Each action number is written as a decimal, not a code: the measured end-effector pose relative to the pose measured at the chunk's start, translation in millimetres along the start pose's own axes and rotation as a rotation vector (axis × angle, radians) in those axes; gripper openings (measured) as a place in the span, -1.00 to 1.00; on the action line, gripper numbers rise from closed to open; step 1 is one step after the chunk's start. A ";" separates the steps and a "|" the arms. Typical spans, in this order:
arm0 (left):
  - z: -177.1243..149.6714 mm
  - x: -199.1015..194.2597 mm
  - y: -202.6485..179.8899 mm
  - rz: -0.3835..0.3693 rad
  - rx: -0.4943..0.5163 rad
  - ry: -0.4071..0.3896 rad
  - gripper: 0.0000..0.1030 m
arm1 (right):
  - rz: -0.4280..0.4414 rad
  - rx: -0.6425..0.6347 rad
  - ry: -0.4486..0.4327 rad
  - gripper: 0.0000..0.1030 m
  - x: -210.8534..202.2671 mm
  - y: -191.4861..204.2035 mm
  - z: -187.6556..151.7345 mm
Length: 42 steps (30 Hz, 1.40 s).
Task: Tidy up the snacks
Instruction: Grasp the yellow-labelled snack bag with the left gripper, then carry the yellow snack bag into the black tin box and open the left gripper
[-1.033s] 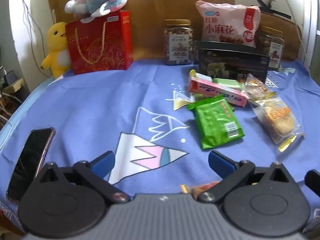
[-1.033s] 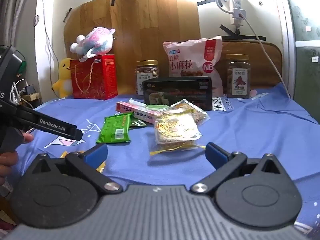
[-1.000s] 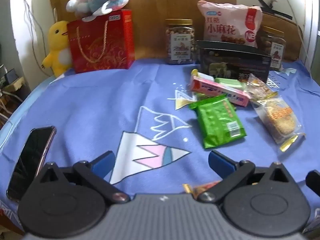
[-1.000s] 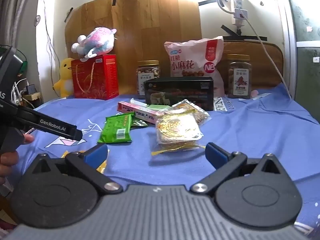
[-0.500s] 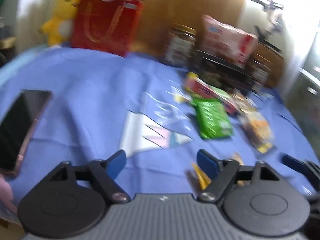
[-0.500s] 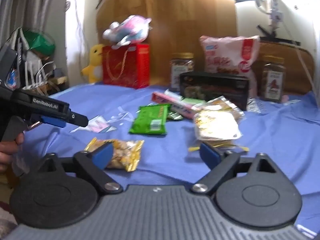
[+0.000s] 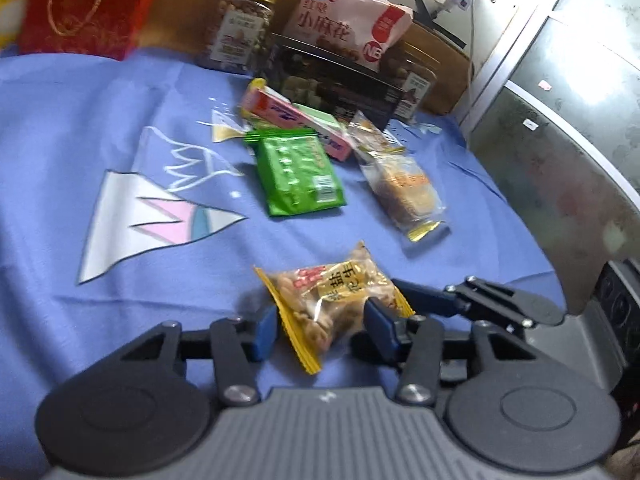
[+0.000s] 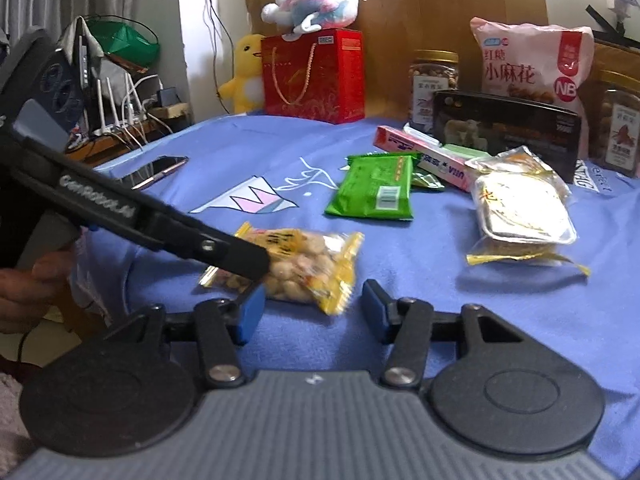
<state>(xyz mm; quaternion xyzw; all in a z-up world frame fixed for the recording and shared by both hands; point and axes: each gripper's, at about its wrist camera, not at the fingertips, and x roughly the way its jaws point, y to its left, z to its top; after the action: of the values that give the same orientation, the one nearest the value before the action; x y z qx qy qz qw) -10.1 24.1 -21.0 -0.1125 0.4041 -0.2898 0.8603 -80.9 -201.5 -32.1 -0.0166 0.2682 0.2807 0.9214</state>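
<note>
Closing in: left gripper (image 7: 320, 330) swung right since a second ago, fingers now narrowed around yellow peanut packet (image 7: 338, 300) at near cloth edge, contact unclear. Right gripper (image 8: 312, 312) spread, empty, just beside. First pick beginning.

Yellow peanut packet (image 7: 338, 304) flat on blue cloth, between tool pads

red gift bag (image 7: 86, 4) cropped at top, right jar (image 8: 618, 120) cut off

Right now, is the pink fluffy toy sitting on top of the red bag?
Yes, the right wrist view shows the pink fluffy toy lying across the top of the red bag, beside the yellow duck.
</note>
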 end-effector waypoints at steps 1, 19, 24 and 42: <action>2.3 4.9 -3.6 0.006 0.011 -0.001 -0.10 | -0.008 0.004 -0.006 0.13 -1.1 -1.0 0.2; 32.3 50.6 -63.8 0.003 0.186 0.021 -0.12 | -0.140 0.143 -0.080 -0.31 -31.1 -46.5 -1.8; 61.4 32.5 -66.1 0.031 0.194 -0.033 -0.12 | -0.068 0.135 -0.134 -0.31 -28.4 -58.5 24.2; 259.9 180.3 -69.5 0.031 0.151 -0.092 -0.11 | -0.253 0.155 -0.176 -0.30 69.1 -199.8 143.5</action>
<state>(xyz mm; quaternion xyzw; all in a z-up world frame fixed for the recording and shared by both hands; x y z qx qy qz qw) 250.3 -148.8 63.6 -0.0540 0.3429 -0.3009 0.8882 142.2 -308.6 31.9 0.0457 0.2032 0.1413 0.9678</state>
